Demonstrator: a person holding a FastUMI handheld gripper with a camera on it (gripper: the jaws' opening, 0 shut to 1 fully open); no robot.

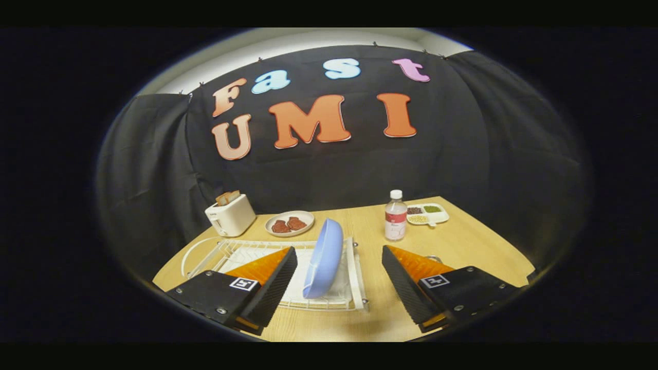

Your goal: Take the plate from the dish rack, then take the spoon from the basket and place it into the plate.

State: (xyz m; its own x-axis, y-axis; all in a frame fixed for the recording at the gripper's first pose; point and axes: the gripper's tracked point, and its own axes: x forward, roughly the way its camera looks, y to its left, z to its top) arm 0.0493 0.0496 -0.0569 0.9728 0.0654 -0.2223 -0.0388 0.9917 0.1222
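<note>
Two fingers spread, claw (339, 257) facing plate (324, 259)

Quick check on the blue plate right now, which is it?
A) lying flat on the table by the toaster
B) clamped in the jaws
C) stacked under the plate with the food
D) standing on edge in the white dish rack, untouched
D: the blue plate stands on edge in the white dish rack, in the gap between the fingers of the gripper; the jaws are wide open and neither touches it.
</note>
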